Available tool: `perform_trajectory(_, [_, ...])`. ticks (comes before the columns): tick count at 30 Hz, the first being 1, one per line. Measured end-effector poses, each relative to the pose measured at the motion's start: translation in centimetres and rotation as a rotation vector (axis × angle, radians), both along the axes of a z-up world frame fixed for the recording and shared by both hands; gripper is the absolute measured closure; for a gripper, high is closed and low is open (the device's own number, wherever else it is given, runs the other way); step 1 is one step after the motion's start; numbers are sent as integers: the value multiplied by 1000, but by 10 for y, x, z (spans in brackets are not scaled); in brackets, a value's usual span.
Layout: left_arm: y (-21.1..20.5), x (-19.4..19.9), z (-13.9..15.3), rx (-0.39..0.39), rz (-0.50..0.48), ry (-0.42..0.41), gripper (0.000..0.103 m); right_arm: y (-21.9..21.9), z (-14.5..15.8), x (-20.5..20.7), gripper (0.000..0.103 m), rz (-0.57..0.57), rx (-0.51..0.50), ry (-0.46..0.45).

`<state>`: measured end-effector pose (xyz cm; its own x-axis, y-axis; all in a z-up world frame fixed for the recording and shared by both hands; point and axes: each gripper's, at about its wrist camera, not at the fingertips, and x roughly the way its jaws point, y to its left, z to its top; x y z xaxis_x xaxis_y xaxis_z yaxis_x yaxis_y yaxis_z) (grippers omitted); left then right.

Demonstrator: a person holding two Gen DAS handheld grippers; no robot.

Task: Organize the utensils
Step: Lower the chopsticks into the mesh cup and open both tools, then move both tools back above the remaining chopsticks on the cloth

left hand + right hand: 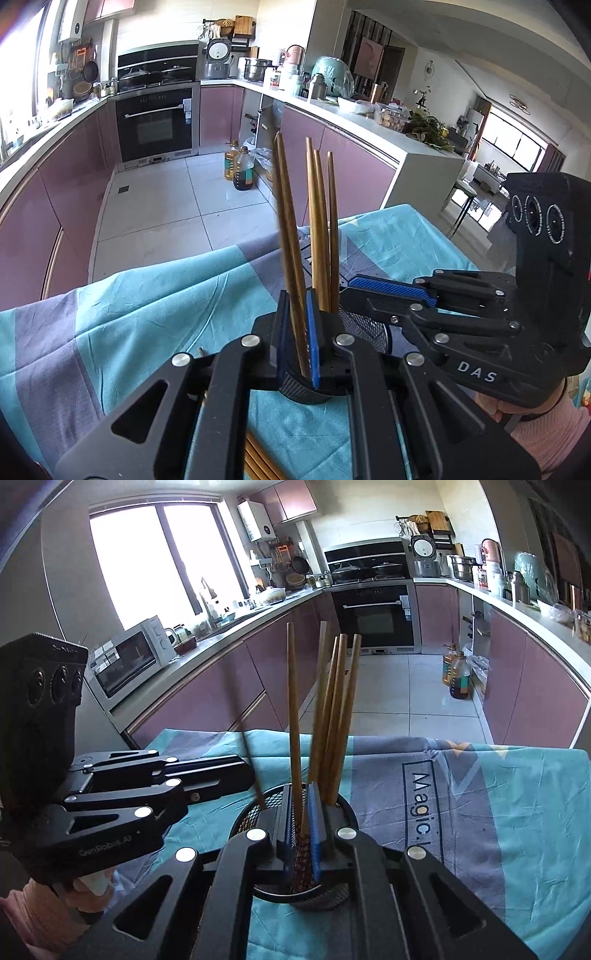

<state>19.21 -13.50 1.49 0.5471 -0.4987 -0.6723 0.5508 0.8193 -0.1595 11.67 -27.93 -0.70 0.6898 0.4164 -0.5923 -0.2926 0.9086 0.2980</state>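
Note:
A black mesh utensil holder (334, 897) stands on the blue-and-grey cloth and also shows in the left wrist view (364, 330). Several wooden chopsticks (334, 709) stand upright in it. My left gripper (298, 332) is shut on a pair of chopsticks (286, 206), held upright over the holder; their motion-blurred lower end shows in the right wrist view (255, 779). My right gripper (299, 830) is shut on the holder's near mesh wall, one finger inside and one outside. More loose chopsticks (258, 461) lie on the cloth under my left gripper.
The table's cloth (480, 812) drops off at the far edge towards a tiled kitchen floor. Purple cabinets, an oven (376, 614) and oil bottles (458, 675) stand beyond. A microwave (129, 657) sits on the left counter.

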Motion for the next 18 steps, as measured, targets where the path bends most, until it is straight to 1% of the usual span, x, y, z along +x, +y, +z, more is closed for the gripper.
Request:
perform_trajectory(1, [1, -1, -2, -1, 3, 2, 89, 0, 0, -1, 90, 0, 3, 0])
perform_trajectory(4, [8, -2, -5, -6, 17, 5, 88, -1, 1, -5, 89, 6, 11, -6])
perform_trajectory(6, [14, -5, -7, -9, 35, -13, 85, -1, 2, -9, 87, 10, 16, -14])
perform_trajectory(10, [25, -17, -5, -18, 60, -62, 69, -1, 4, -20, 80, 23, 28, -31])
perform_trajectory(11, [30, -22, -5, -17, 69, -83, 67, -1, 4, -23, 77, 29, 32, -35])
perform_trajectory(13, [35, -32, -4, -13, 83, -115, 60, 0, 6, -31, 77, 45, 40, -50])
perform_trajectory(15, [45, -42, -2, -12, 101, -149, 55, 3, 10, -44, 73, 71, 54, -74])
perform_trajectory(18, [61, -56, -3, -11, 139, -181, 45, 11, 14, -60, 65, 113, 49, -106])
